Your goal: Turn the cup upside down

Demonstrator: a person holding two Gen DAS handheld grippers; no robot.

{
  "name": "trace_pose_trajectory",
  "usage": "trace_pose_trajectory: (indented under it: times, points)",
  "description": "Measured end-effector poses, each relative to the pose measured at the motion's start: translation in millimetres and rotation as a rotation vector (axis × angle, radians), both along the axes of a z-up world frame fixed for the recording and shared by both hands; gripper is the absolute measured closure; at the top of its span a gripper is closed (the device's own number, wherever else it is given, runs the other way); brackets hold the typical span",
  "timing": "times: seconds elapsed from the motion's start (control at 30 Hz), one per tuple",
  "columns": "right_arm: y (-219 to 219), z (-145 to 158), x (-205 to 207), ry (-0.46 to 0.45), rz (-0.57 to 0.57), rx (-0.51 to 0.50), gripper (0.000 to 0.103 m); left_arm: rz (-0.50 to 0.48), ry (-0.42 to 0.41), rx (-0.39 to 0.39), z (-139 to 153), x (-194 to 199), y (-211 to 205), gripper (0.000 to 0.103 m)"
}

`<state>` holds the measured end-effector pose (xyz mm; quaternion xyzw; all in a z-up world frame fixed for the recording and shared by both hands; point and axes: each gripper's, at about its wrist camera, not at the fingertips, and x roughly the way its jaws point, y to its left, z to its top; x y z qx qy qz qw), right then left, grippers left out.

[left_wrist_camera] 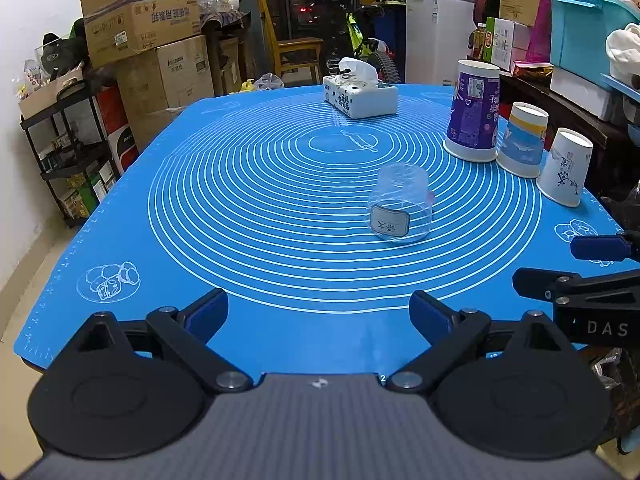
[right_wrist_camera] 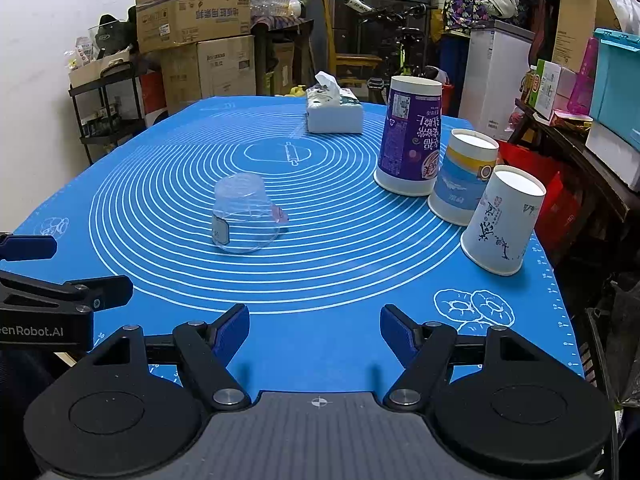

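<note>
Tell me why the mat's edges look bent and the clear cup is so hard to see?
Left wrist view: fisheye lens bows the blue mat; the clear cup lets the rings show through. Right wrist view: same bowing, cup faint, corners darkened.

Bright overhead indoor light, sharp focus — fisheye bending, dark vignetted corners

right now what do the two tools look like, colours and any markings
Both match: black linkage arms with silver pivot bolts, round black housings, a grey ribbed body and blue pads. The left tool carries white "enRobot.AI" lettering in the right wrist view; the right tool shows "DAS" in the left wrist view.
</note>
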<state>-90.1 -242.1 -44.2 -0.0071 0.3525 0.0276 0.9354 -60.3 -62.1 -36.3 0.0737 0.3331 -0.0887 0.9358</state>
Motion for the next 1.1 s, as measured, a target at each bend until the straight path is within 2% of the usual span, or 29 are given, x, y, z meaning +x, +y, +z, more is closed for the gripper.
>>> trace_pose_trajectory:
  times: [1.1]
  points:
    - [-2.5,-0.3,-0.8,0.004,0.001,0.001,0.026,-0.011,-0.009,0.005,1.6,-1.9,-1.7,0.007]
